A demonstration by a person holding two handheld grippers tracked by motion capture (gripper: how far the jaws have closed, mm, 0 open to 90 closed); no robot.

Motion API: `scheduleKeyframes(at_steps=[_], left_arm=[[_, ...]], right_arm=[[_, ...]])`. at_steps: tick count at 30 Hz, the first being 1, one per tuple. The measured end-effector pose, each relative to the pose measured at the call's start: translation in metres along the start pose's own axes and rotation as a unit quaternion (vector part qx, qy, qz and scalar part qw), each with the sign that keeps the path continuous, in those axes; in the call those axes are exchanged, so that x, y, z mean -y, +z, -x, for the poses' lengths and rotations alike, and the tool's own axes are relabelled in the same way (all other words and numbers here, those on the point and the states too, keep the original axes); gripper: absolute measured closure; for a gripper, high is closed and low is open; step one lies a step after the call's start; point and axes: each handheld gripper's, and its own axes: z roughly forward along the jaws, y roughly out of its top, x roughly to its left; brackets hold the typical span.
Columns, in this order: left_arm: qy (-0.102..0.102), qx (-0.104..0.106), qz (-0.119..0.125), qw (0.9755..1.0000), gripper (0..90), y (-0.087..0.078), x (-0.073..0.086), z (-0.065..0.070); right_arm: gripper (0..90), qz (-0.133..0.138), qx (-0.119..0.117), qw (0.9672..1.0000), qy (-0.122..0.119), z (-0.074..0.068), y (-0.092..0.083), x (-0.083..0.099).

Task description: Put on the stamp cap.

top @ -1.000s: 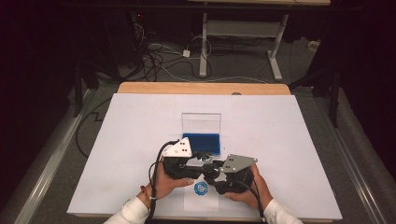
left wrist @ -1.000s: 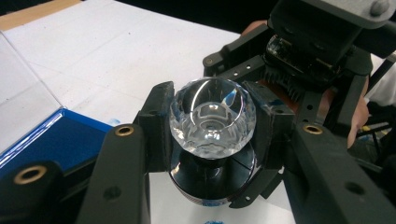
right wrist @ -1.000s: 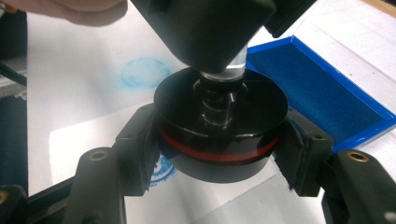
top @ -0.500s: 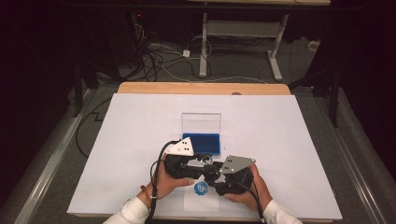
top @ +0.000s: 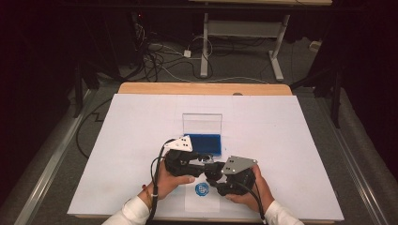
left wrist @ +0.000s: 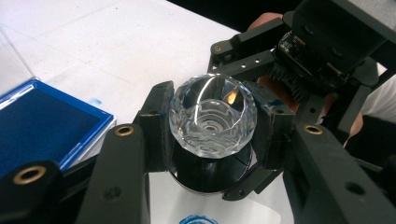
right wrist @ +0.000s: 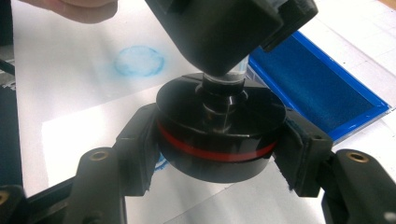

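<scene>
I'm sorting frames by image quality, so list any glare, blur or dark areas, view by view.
High view: table evenly lit, surroundings nearly black. Left gripper view: bright glints on the clear knob, near jaws soft. Right gripper view: black stamp base sharp, blue stamp mark and ink pad blurred.

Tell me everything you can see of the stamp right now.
The stamp has a round, glossy black base with a red band around it and a clear faceted knob on a short neck. It stands upright over a white sheet printed with a blue round mark, beside the open blue ink pad. The right gripper clamps the base; the left gripper clamps the knob.
</scene>
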Motion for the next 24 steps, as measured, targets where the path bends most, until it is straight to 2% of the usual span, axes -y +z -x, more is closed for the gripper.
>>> scheduleKeyframes(at_steps=[5, 8, 11, 15, 17, 22, 24], left_arm=[[-0.009, 0.015, 0.000, 0.9999, 54.5, 0.001, 0.000, -0.004], [-0.020, 0.024, 0.009, 0.9995, 54.5, -0.001, -0.002, -0.006], [-0.016, 0.025, 0.012, 0.9995, 54.4, -0.003, -0.005, -0.004], [-0.021, 0.038, 0.035, 0.9984, 54.4, -0.009, -0.004, -0.005], [-0.012, 0.034, 0.040, 0.9986, 54.5, -0.009, -0.004, -0.003], [0.041, 0.009, 0.040, 0.9983, 54.6, -0.010, -0.006, 0.014], [0.042, 0.000, 0.033, 0.9985, 54.6, -0.010, -0.006, 0.015]], right_arm=[[38.1, -0.005, 0.005, 1.0000, -0.001, 0.000, 0.000, 0.000], [38.1, 0.004, 0.005, 1.0000, 0.004, 0.001, -0.002, 0.000], [38.1, 0.018, 0.004, 0.9998, 0.004, 0.002, -0.005, -0.001], [38.1, 0.036, 0.001, 0.9993, 0.001, 0.002, -0.011, -0.003], [38.1, 0.046, -0.001, 0.9990, 0.002, 0.002, -0.012, -0.003], [38.1, 0.051, -0.017, 0.9985, 0.013, 0.003, -0.013, 0.000], [38.2, 0.049, -0.016, 0.9986, 0.011, 0.003, -0.013, 0.000]])
